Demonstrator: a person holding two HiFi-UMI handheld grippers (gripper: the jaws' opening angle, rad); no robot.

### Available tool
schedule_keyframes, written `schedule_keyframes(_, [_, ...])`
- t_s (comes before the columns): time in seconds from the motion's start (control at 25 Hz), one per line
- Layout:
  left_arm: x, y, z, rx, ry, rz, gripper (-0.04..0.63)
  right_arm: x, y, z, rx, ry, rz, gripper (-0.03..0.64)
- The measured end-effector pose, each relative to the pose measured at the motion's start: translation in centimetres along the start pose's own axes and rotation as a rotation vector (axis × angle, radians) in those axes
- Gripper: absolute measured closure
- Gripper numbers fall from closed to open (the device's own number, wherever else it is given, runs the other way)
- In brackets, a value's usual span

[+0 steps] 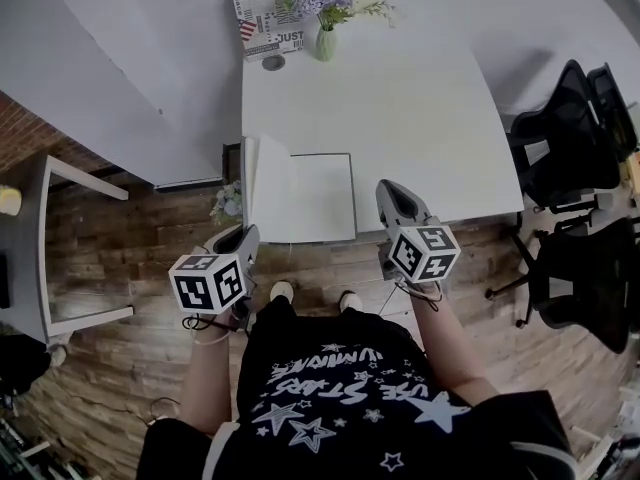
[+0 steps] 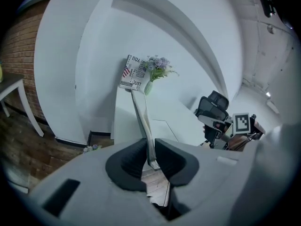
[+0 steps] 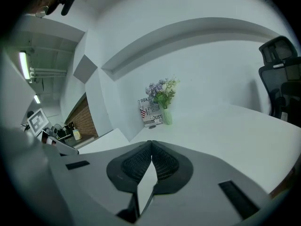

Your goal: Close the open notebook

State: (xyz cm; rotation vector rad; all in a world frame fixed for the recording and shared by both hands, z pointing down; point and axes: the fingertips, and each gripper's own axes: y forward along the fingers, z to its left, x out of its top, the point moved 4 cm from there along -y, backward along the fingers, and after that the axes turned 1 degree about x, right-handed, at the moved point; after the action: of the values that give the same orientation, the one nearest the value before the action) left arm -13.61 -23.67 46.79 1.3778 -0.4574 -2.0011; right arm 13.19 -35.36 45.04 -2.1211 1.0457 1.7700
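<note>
Left tongs clamp the white paper notebook's upright left cover mid-frame to fold it shut, right tongs closed empty over white table

The notebook lies open at the near edge of the counter, left of the middle. Its left leaf stands up off the counter, and my left tongs sit at that leaf's near edge with the leaf between them. My right tongs hover over the near edge, just right of the notebook. At the far edge stands a vase of flowers, with a printed box just left of it. Office chairs stand right of the counter, and a side table stands well to the left on the floor.
</note>
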Motion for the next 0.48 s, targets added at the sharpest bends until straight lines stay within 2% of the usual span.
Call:
schedule_keyframes(0.2, [0.8, 0.5, -3.1, 0.04, 0.045, -0.007, 0.535, 0.1, -0.5, -1.9, 0.032, 0.012, 0.001, 0.614])
schedule_keyframes(0.48, [1.0, 2.8, -8.4, 0.044, 0.138, -0.005, 0.537, 0.6, -1.9, -5.0, 0.053, 0.026, -0.007, 0.614])
